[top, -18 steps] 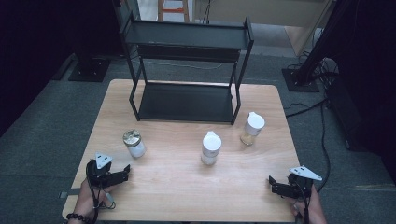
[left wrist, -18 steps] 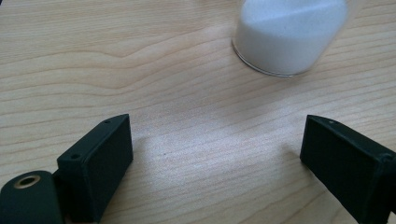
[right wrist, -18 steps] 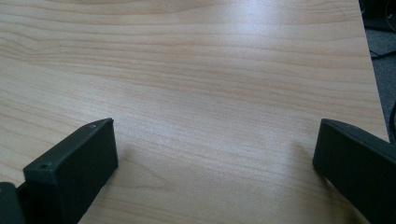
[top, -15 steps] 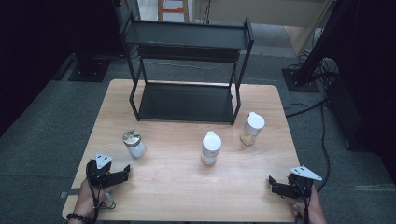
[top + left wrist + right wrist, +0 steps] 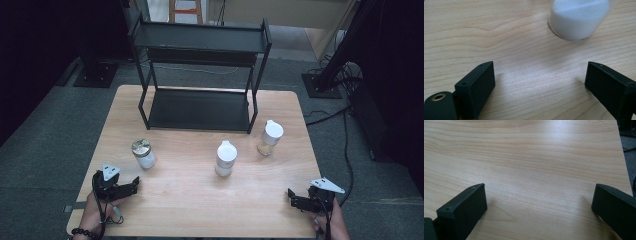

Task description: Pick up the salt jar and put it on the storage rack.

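On the pale wooden table (image 5: 200,195), left gripper (image 5: 131,186) rests spread near the silver-lidded glass jar of white powder (image 5: 143,154); right gripper (image 5: 292,198) rests spread, empty.

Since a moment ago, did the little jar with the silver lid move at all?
No. The jar with the silver lid stands in the same spot, the same way off the front left leg of the black rack as before.

Left claw (image 5: 134,184): held low at near left, jaws spread wide, nothing between them. Right claw (image 5: 291,197): held low at near right, jaws spread wide, nothing between them.
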The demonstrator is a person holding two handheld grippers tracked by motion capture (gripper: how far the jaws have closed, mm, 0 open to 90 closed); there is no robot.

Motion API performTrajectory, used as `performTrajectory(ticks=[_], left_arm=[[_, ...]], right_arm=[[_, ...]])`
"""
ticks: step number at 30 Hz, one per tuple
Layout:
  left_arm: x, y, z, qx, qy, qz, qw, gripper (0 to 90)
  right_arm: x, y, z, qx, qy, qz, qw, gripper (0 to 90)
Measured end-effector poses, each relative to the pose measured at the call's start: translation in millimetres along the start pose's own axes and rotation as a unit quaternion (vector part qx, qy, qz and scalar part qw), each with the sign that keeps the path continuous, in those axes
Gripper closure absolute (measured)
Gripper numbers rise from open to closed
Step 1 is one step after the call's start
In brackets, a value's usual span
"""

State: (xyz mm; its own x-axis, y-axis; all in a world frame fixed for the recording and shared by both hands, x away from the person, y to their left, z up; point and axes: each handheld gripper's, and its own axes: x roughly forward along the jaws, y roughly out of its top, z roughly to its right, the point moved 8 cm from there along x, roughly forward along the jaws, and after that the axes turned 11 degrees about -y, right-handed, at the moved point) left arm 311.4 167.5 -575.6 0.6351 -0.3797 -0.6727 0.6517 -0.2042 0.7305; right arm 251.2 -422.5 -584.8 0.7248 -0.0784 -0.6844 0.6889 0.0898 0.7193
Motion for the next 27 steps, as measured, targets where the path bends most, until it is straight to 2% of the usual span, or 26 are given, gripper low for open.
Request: performTrajectory(ticks=[8,14,17,27], left_arm=[[1.8,2.3,0.0,0.003,-0.003,-0.005,1.0000,9.5],[3.3,6.6,0.1,0.008,0.005,-0.015,0.9998,9.5],[2.3,12.3,3.1,0.013,0.003,-0.011,0.9999,9.5],[8.6,28.3,10.8,0.009,-0.006,-0.009,0.9999,9.5]], right_arm=[[0.0,0.1,0.0,0.000,0.000,0.000,1.0000,0.0],[-0.2,0.0,-0.3,-0.001,0.000,0.000,1.0000,0.0],[-0.2,0.1,-0.4,-0.002,0.000,0.001,1.0000,0.0],[-0.2,0.1,-0.8,-0.002,0.003,0.000,1.0000,0.0]])
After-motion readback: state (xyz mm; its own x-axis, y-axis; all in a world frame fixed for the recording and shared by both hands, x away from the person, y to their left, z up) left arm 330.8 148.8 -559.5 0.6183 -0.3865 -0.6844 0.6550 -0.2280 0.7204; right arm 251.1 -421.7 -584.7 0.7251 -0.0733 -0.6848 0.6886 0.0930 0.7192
